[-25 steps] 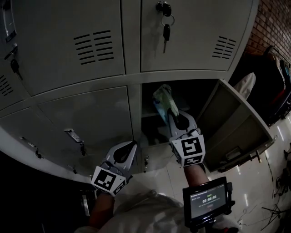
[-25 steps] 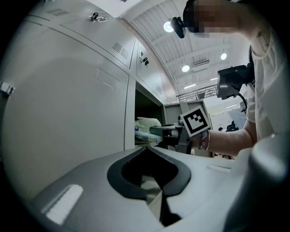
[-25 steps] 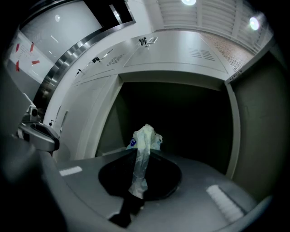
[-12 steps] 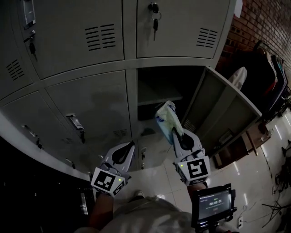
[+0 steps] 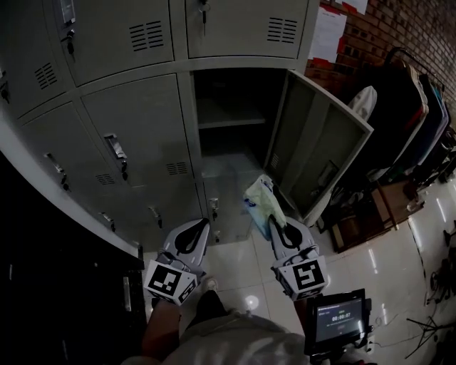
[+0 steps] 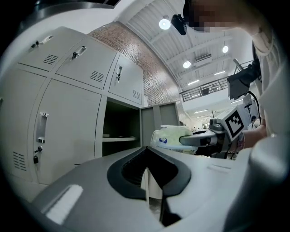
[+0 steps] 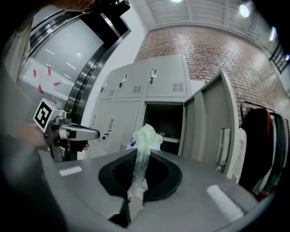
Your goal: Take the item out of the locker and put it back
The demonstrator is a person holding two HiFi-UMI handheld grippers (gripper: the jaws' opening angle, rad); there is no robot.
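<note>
My right gripper [image 5: 273,222] is shut on a pale green and white plastic pack [image 5: 261,202], held in the air in front of the open locker [image 5: 229,117]. In the right gripper view the pack [image 7: 144,138] rises from between the closed jaws [image 7: 136,181], with the dark compartment [image 7: 165,122] behind it. My left gripper [image 5: 201,227] hangs beside it at the left, shut and holding nothing. The left gripper view shows its jaws [image 6: 146,179] pressed together, the pack [image 6: 171,136] and the open locker [image 6: 119,131] beyond. The locker door [image 5: 322,146] stands swung out to the right.
Closed grey locker doors with handles [image 5: 116,151] fill the left; a key hangs in an upper door [image 5: 203,10]. Dark garments on a rack [image 5: 420,117] stand right by a brick wall. Glossy floor tiles [image 5: 388,260] lie below. A small timer screen [image 5: 340,320] sits under my right arm.
The right gripper has drawn the pack out of the locker compartment and back toward me. The whole view has backed away from the lockers. The left gripper keeps its place.
</note>
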